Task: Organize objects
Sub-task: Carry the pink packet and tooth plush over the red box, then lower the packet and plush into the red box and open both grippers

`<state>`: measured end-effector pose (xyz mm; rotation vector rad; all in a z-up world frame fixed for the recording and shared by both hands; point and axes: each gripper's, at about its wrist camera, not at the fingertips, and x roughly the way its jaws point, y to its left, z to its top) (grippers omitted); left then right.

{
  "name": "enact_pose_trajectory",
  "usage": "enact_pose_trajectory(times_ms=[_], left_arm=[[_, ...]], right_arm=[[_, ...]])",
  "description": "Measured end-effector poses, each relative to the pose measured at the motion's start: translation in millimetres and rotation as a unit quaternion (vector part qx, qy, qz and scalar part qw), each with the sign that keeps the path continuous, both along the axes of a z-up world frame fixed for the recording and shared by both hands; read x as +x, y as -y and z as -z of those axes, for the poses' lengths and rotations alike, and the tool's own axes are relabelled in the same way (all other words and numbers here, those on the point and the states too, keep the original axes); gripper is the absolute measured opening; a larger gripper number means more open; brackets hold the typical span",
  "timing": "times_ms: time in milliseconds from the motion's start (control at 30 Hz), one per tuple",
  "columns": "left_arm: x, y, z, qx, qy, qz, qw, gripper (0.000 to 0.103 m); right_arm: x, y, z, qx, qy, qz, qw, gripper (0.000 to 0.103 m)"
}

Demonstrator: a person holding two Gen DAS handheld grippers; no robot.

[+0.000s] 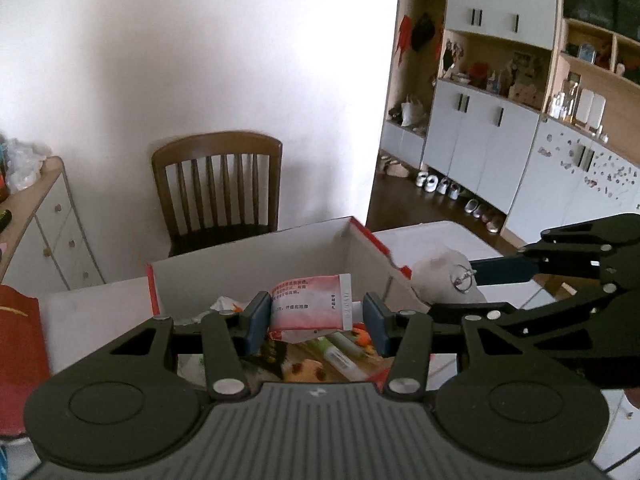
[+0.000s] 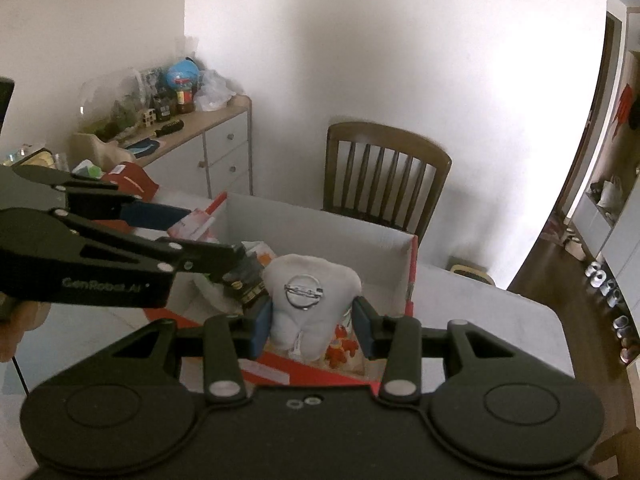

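My left gripper (image 1: 316,312) is shut on a pink-and-white tube (image 1: 310,304) and holds it above an open cardboard box (image 1: 260,272), white inside and red outside. Under the tube, the box holds several packets and tubes (image 1: 336,354). My right gripper (image 2: 312,320) is shut on a white tooth-shaped plush (image 2: 308,280) with a silver badge, over the same box (image 2: 320,236). The left wrist view shows the right gripper (image 1: 452,290) and plush (image 1: 432,276) at the box's right wall. The right wrist view shows the left gripper (image 2: 212,234) and tube (image 2: 196,224) at its left corner.
The box stands on a white table (image 2: 480,312). Behind it is a wooden chair (image 2: 384,176). A red bag (image 1: 20,352) sits on the table's left side. A cluttered sideboard (image 2: 200,148) lines the left wall, and cabinets (image 1: 480,140) with shoes beneath stand at the right.
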<state>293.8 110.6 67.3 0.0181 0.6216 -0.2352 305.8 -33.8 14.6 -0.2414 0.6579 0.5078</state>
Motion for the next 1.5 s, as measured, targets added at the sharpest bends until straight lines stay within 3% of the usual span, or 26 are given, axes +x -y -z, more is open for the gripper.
enact_pose_trajectory(times_ms=[233, 600, 1233, 1367, 1467, 1500], left_arm=[[42, -2, 20, 0.038, -0.02, -0.002, 0.9991, 0.049], [98, 2, 57, 0.051, -0.068, 0.001, 0.9964, 0.049], [126, -1, 102, 0.055, -0.131, -0.005, 0.9898, 0.05], [127, -1, 106, 0.056, -0.142, -0.009, 0.9883, 0.049], [125, -2, 108, 0.053, -0.143, -0.012, 0.9883, 0.051], [124, -2, 108, 0.051, -0.141, -0.012, 0.9886, 0.056]], right_arm=[[33, -11, 16, -0.006, -0.023, 0.006, 1.0, 0.042], [70, -23, 61, -0.033, -0.07, 0.032, 0.996, 0.042], [76, -39, 96, -0.067, -0.107, 0.026, 0.992, 0.043], [76, -36, 96, -0.061, -0.11, 0.03, 0.992, 0.047], [76, -32, 94, -0.047, -0.111, 0.031, 0.992, 0.059], [75, -31, 93, -0.046, -0.108, 0.03, 0.993, 0.06]])
